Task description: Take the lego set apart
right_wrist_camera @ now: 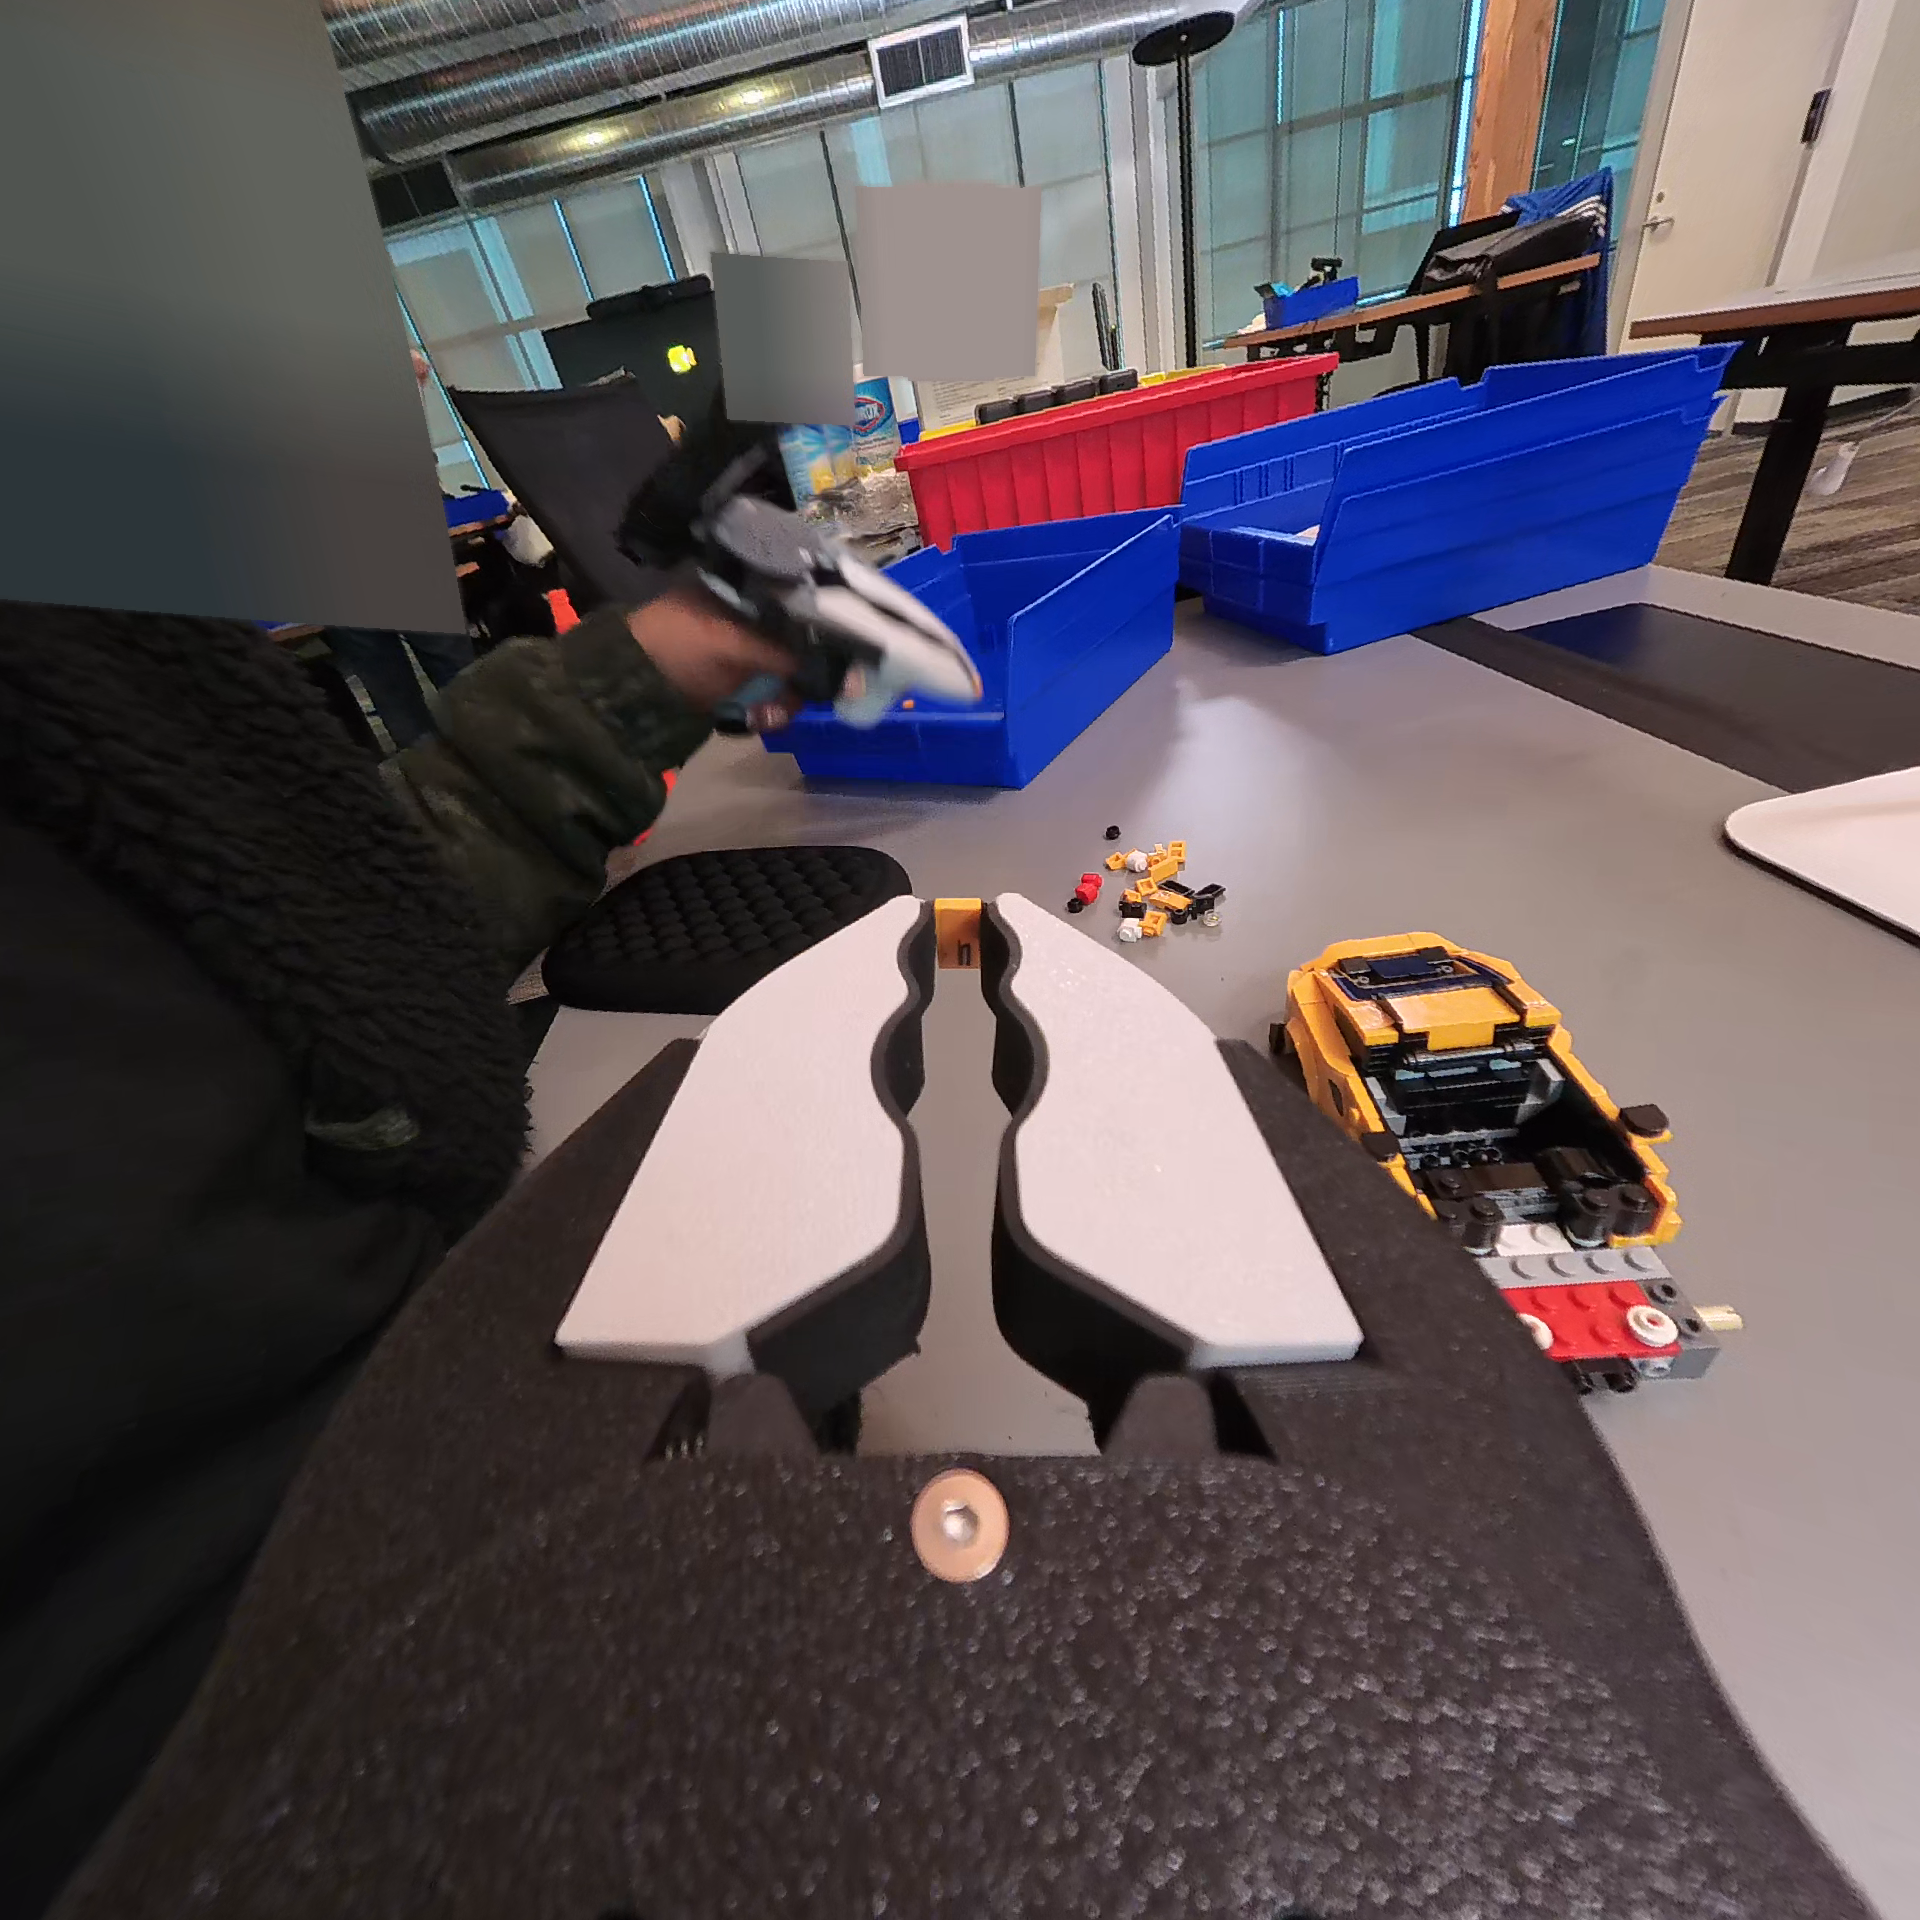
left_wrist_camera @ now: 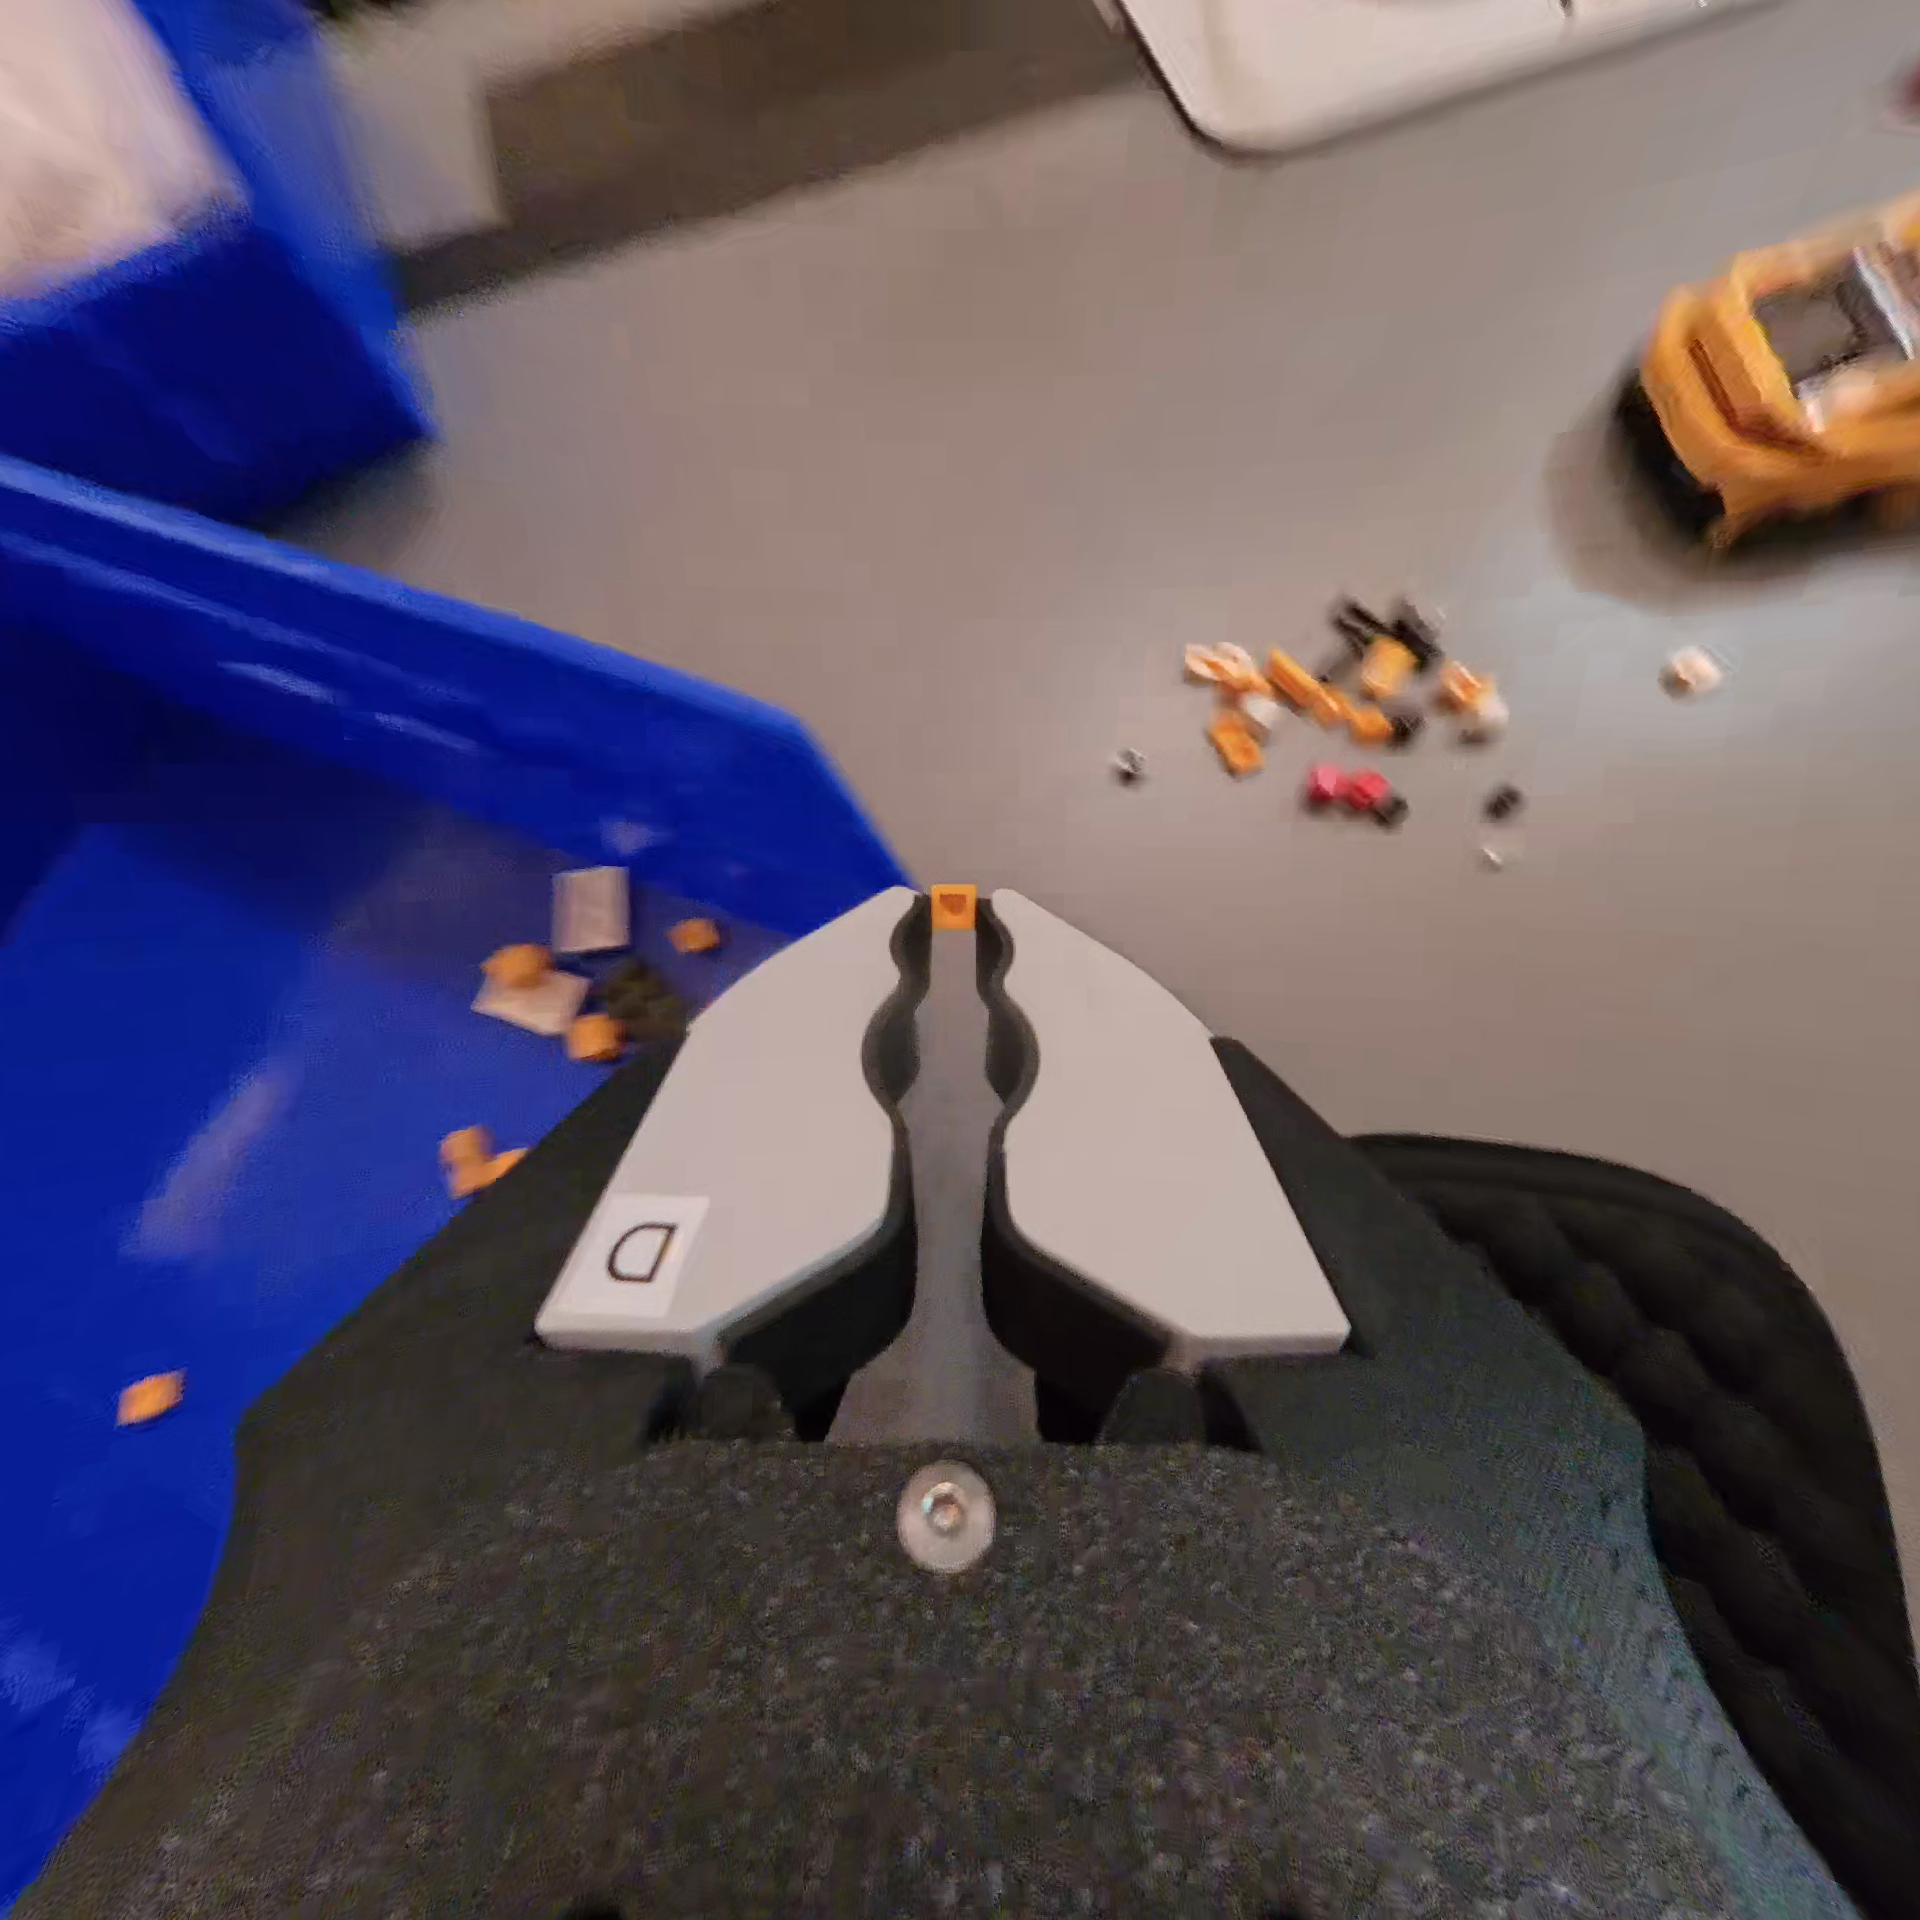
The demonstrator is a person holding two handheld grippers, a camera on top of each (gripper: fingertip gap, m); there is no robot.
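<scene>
The yellow lego car (right_wrist_camera: 1475, 1132), partly stripped, lies on the grey table to the right of my right gripper; it also shows blurred in the left wrist view (left_wrist_camera: 1797, 374). My left gripper (left_wrist_camera: 953, 906) is shut on a small orange lego piece (left_wrist_camera: 953, 904) at the rim of the blue bin (left_wrist_camera: 582, 727); it shows from afar in the right wrist view (right_wrist_camera: 935, 665). My right gripper (right_wrist_camera: 958, 930) is shut on a small orange lego piece (right_wrist_camera: 958, 935) above the table. Loose pieces (left_wrist_camera: 1340, 707) lie in a heap on the table (right_wrist_camera: 1153, 883).
The blue bin (right_wrist_camera: 1039, 644) holds several orange, white and black pieces (left_wrist_camera: 582, 977). More blue bins (right_wrist_camera: 1455, 499) and a red bin (right_wrist_camera: 1101, 447) stand behind. A black textured pad (right_wrist_camera: 717, 925) lies at the near left. A white board (right_wrist_camera: 1839, 842) is at the right. A person's sleeve (right_wrist_camera: 540, 748) reaches across. Across from one pair of fingers to the other is roughly 30 cm.
</scene>
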